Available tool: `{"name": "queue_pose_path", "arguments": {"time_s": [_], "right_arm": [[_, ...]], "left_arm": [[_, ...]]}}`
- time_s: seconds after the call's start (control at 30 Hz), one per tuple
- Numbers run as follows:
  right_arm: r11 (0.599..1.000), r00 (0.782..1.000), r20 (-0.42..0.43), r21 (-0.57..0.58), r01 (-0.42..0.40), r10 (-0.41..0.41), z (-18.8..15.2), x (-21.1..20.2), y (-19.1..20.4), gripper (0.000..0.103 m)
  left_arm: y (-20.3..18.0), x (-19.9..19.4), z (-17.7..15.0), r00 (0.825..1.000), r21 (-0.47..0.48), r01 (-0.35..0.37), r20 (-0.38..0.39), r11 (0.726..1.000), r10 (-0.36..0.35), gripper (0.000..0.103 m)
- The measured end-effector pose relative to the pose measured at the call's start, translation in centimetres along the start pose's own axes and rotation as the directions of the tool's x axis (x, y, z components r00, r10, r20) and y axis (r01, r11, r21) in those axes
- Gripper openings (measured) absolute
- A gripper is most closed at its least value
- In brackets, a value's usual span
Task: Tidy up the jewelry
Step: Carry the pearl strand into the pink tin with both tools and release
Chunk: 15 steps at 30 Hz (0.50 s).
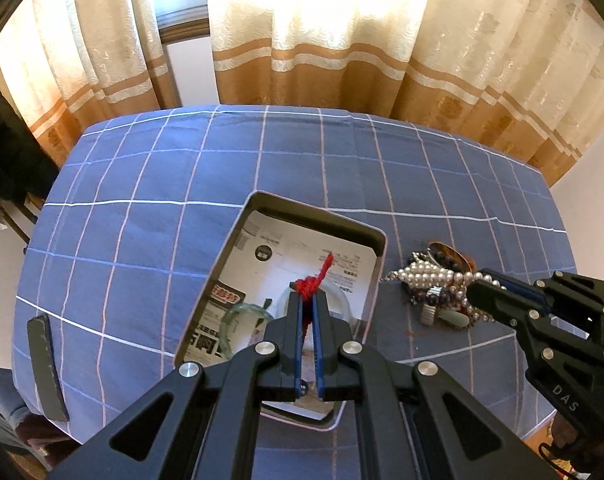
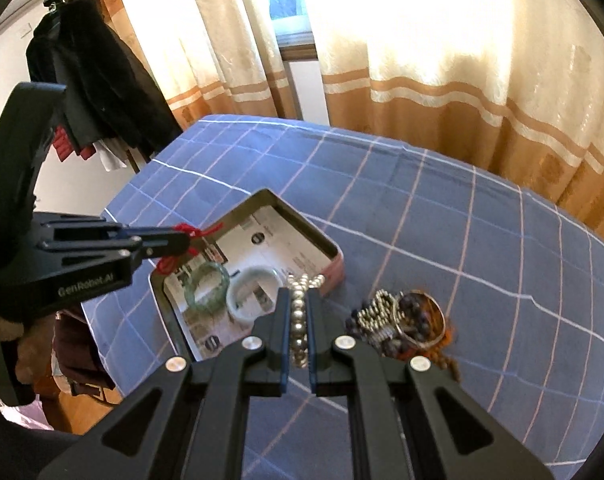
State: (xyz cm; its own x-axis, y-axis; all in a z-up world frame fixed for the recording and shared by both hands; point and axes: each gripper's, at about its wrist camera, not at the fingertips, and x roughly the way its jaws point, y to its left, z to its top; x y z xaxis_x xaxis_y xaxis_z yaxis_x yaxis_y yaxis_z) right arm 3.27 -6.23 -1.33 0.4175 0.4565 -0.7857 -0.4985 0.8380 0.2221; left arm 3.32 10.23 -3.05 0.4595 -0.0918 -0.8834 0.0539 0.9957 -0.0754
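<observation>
The left gripper point(image 1: 309, 300) pinches a red knotted cord point(image 1: 313, 280) over the open tin point(image 1: 238, 236). Beside the tin, the right gripper point(image 2: 300, 300) clamps a pearl strand point(image 2: 299, 320), its lower end hidden; two bangles point(image 2: 206, 283) lie inside the tin.

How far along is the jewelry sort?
Done: two bangles, green and pale, lie in the tin. In hand: left gripper is shut on a red cord above the tin; right gripper is shut on a pearl strand beside the pile. Left: the pile of beads, chains and a ring still on the cloth.
</observation>
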Motion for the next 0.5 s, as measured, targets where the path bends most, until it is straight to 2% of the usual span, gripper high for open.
{"name": "queue_pose_path", "arguments": {"time_s": [0.5], "right_arm": [[0.999,1.000,0.018,-0.024,-0.022,0.022,3.7,2.9,1.6,0.009]], "left_arm": [[2.4,0.9,1.7,1.000,-0.012,-0.008,-0.001,1.000,0.008,0.004]]}}
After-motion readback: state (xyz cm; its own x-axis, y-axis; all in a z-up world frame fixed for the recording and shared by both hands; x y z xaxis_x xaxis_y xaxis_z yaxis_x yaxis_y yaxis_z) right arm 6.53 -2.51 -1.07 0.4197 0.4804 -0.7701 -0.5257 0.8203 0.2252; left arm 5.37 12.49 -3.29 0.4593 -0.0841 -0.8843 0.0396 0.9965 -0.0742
